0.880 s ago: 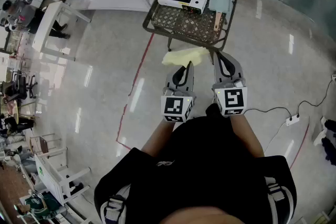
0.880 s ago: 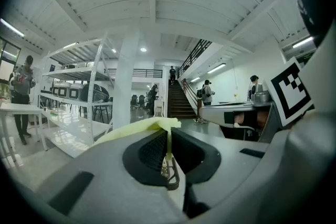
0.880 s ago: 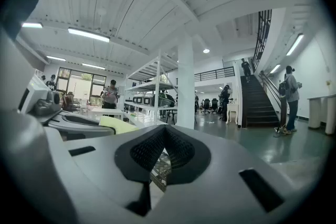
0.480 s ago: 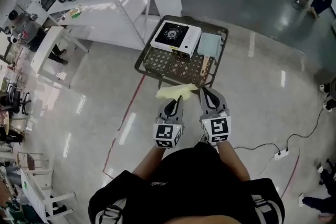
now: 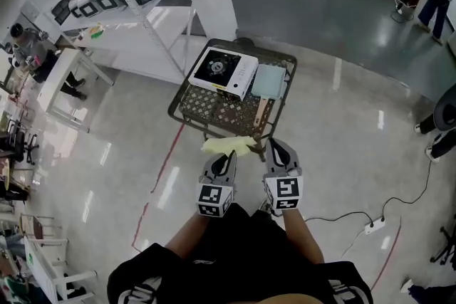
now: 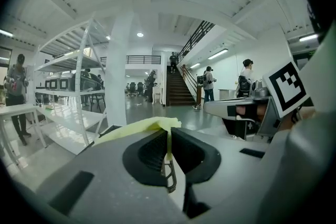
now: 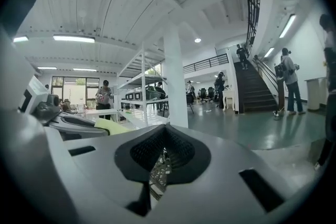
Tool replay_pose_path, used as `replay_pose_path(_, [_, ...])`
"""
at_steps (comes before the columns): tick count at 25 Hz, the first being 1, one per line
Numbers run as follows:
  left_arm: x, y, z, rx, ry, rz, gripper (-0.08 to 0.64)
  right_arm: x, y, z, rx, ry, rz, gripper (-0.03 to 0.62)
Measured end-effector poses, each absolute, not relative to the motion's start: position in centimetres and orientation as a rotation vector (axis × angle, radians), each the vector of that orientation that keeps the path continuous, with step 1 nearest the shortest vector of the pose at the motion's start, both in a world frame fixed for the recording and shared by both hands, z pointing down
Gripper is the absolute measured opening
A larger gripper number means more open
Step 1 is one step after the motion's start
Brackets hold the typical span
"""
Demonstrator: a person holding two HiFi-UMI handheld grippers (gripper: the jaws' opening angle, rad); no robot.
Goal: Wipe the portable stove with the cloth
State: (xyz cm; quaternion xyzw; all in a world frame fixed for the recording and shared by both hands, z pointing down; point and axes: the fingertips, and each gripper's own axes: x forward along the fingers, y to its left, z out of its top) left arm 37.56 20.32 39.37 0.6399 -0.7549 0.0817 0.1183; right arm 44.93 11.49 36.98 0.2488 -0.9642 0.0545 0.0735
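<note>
The portable stove [image 5: 222,72] is sitting on the wire tabletop [image 5: 214,107], apart from the yellow cloth [image 5: 228,146] that the left tongs [image 5: 227,157] are pinching by a thin edge, probably risking a slip once wiping pressure comes on, while the right tongs [image 5: 275,147] are hanging closed and empty.

In the head view, the near end of the cloth [image 5: 228,145] is hidden between the jaws of the left gripper [image 5: 226,156]. The portable stove [image 5: 222,71] is too small to show its controls. The lower edge crops the person's torso [image 5: 242,253].
</note>
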Motion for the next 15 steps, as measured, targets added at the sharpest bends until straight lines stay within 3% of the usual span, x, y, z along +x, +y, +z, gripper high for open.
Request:
replay_pose_path(7, [35.3, 19.2, 40.8, 1.833, -2.198, 0.237, 0.028, 44.1, 9.2, 38.6, 0.793, -2.845, 0.195, 0.005])
replay_pose_path(15, [28.5, 12.0, 42.3, 1.924, -2.124, 0.133, 0.028, 37.0, 4.6, 38.7, 0.821, -2.800, 0.098, 0.005])
